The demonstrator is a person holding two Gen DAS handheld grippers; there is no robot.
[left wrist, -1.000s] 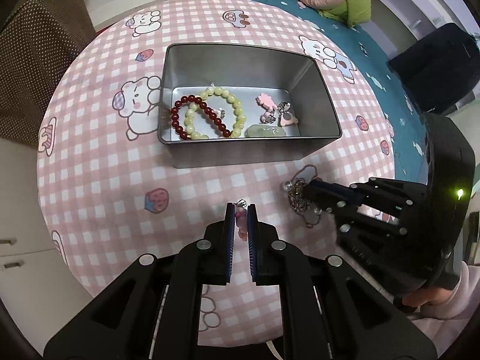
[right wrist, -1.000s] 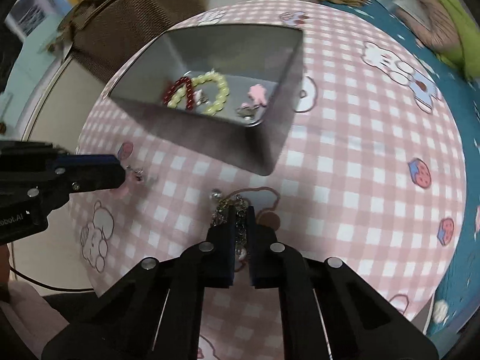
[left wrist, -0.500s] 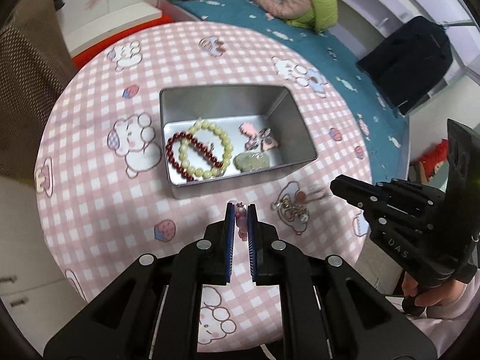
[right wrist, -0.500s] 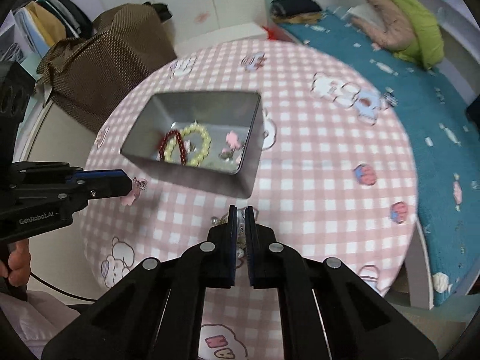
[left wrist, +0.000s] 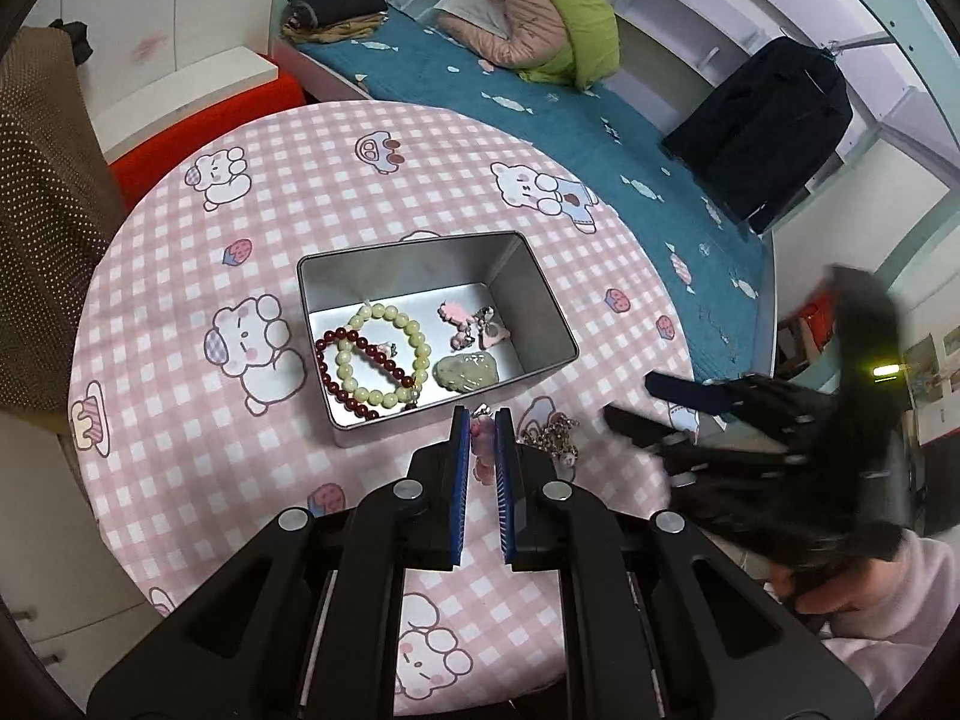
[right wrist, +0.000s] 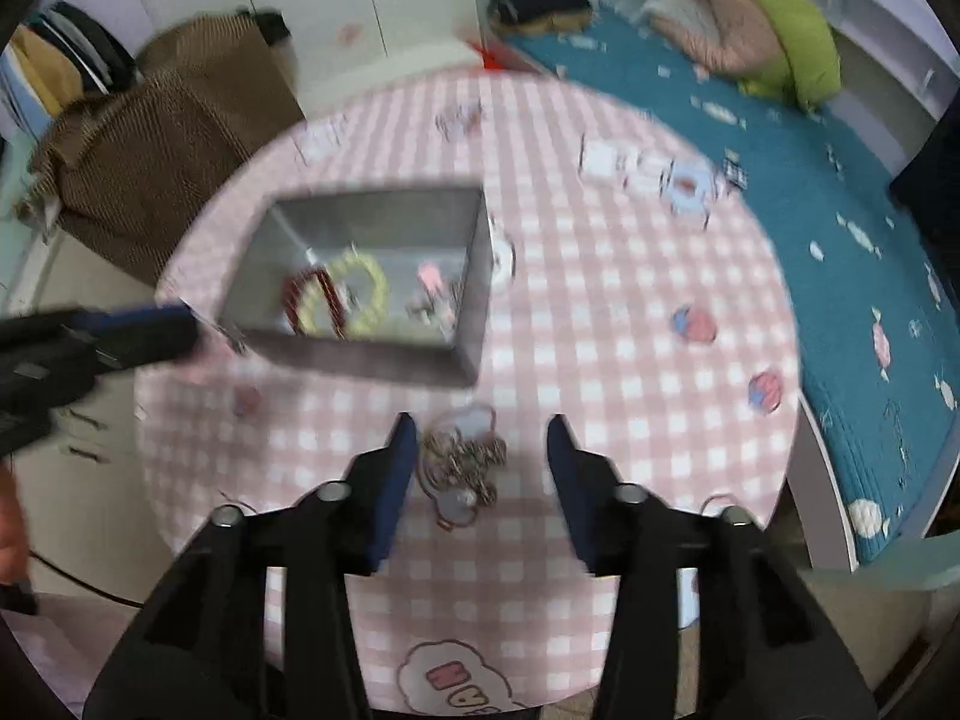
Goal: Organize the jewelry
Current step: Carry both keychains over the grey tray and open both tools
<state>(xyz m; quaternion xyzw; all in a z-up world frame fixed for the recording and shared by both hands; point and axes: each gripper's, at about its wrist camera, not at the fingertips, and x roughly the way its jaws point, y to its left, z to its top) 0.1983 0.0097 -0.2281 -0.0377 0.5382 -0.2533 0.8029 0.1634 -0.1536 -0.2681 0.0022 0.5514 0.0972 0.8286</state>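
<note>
My left gripper (left wrist: pixel 482 420) is shut on a small pink charm (left wrist: pixel 482 450), held above the table just in front of the open metal tin (left wrist: pixel 528 300). The tin holds a red bead bracelet (left wrist: pixel 336 360), a pale yellow bead bracelet (left wrist: pixel 384 354), a green stone pendant (left wrist: pixel 467 371) and pink charms (left wrist: pixel 474 324). My right gripper (right wrist: pixel 483 456) is blurred and its jaws are opening with nothing pressed between them. A metal chain piece (right wrist: pixel 462 462) lies on the cloth below the gap, and shows beside my left fingers as the chain piece (left wrist: pixel 549 438).
The round table (left wrist: pixel 180 420) has a pink checked cloth with bear prints. A brown dotted chair (left wrist: pixel 42 180) stands at its left. Behind it is a teal bed (left wrist: pixel 570 120) with clothes. A person's hand and pink sleeve (left wrist: pixel 870 612) hold the right gripper.
Both grippers have risen, so more of the table shows. The right jaws, shut on the chain piece before, have spread and the chain is on the cloth. The left still holds the pink charm.
</note>
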